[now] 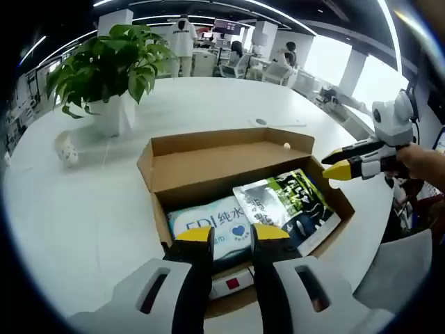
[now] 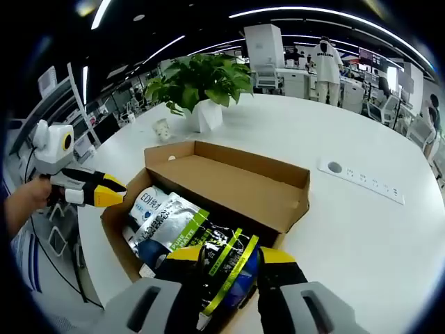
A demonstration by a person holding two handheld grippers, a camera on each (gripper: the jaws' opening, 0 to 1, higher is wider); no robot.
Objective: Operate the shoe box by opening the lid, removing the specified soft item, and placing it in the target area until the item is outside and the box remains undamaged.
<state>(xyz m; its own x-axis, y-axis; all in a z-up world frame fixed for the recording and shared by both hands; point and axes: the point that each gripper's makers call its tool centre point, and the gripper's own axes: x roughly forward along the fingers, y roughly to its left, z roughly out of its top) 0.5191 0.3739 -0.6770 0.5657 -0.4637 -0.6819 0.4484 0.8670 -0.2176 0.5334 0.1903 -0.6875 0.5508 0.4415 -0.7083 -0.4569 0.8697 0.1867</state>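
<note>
Lid open, removal stage: right gripper, jaws parted around the dark soft pouch in the shoe box near the table's edge, must close and lift; left gripper hovers slightly open, empty.

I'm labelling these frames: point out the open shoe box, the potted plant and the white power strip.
shoe box [image 1: 229, 158]: left gripper view, inner cardboard lid.
potted plant [image 2: 201, 80]: right gripper view, leaves.
power strip [image 2: 361, 179]: right gripper view, middle of its top.
</note>
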